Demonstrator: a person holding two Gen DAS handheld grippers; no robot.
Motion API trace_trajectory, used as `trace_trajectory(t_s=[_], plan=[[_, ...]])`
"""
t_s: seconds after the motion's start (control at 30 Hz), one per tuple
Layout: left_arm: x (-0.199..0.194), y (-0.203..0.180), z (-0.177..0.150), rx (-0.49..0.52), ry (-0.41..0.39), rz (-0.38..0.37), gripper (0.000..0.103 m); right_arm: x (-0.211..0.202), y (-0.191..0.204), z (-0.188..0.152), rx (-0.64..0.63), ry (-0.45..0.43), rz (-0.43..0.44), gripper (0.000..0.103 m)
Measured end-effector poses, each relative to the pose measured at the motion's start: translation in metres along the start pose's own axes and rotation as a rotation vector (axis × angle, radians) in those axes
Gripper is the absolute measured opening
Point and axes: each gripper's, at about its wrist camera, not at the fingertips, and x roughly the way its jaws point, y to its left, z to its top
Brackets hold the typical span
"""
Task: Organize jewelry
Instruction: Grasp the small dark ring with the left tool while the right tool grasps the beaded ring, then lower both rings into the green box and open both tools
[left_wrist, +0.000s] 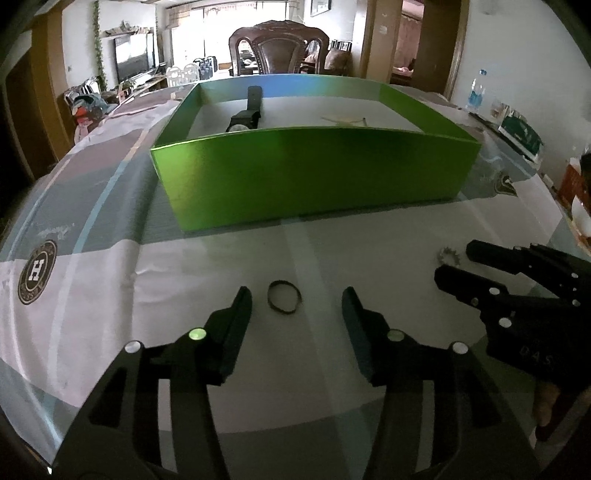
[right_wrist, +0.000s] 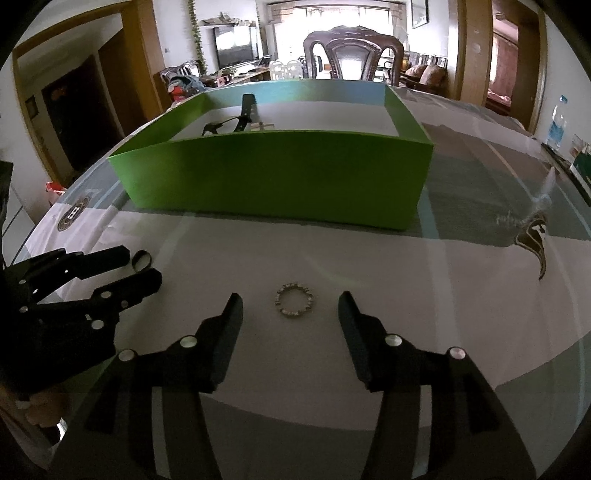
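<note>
A thin dark ring band (left_wrist: 283, 297) lies on the table between the fingertips of my left gripper (left_wrist: 296, 295), which is open and low over it. A silver beaded bracelet (right_wrist: 294, 304) lies between the fingertips of my right gripper (right_wrist: 290, 301), also open. Each gripper shows in the other's view: the right gripper (left_wrist: 456, 260) beside the bracelet (left_wrist: 447, 256), the left gripper (right_wrist: 142, 266) around the dark band (right_wrist: 142, 260). Behind stands a green open box (left_wrist: 314, 173) holding a black watch (left_wrist: 246, 114) and a pale piece (left_wrist: 345, 120).
The table has a glass top over a patterned cloth with round logos (left_wrist: 37, 272). A dark wooden chair (left_wrist: 279, 48) stands behind the box. A water bottle (left_wrist: 476, 90) and small boxes (left_wrist: 521, 133) sit at the right edge.
</note>
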Motion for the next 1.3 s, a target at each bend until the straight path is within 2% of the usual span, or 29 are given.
trace_trajectory(t_s=[0.03, 0.13, 0.23, 0.37, 0.4, 0.67, 0.8, 0.9, 0.97, 1.13, 1.2, 1.3], plan=[[0.000, 0.000, 0.000, 0.001, -0.001, 0.005, 0.049, 0.000, 0.000, 0.000, 0.000, -0.001, -0.003, 0.053], [0.001, -0.002, -0.001, 0.009, -0.007, 0.041, 0.036, 0.000, 0.000, 0.000, -0.003, -0.001, -0.007, 0.053], [0.000, -0.003, -0.002, 0.016, -0.014, 0.038, 0.018, 0.000, -0.001, -0.001, -0.002, -0.003, -0.004, 0.040], [0.000, -0.003, -0.002, 0.020, -0.014, 0.035, 0.018, 0.000, -0.002, -0.001, 0.002, -0.005, 0.006, 0.024], [-0.001, -0.003, -0.002, 0.020, -0.014, 0.035, 0.018, 0.000, -0.002, -0.001, 0.002, -0.005, 0.008, 0.022], [-0.002, -0.001, -0.002, 0.012, -0.014, 0.030, 0.017, -0.009, -0.016, 0.000, 0.062, -0.044, 0.052, 0.020], [-0.003, 0.000, -0.001, 0.002, -0.013, 0.028, 0.017, -0.011, -0.023, 0.002, 0.108, -0.002, 0.084, 0.020], [-0.012, 0.002, 0.004, -0.005, -0.021, 0.025, 0.017, -0.020, -0.016, 0.010, 0.069, 0.001, 0.050, 0.020], [-0.026, 0.006, 0.017, -0.019, -0.049, -0.006, 0.017, -0.033, -0.012, 0.021, 0.040, -0.030, 0.039, 0.019], [-0.050, 0.013, 0.065, -0.018, -0.125, 0.024, 0.018, -0.063, -0.004, 0.075, 0.005, -0.156, 0.010, 0.019], [-0.051, 0.016, 0.092, -0.024, -0.152, 0.039, 0.018, -0.060, -0.004, 0.096, -0.004, -0.182, -0.010, 0.019], [-0.038, 0.026, 0.119, -0.059, -0.128, 0.048, 0.018, -0.036, -0.008, 0.121, 0.008, -0.154, -0.042, 0.019]])
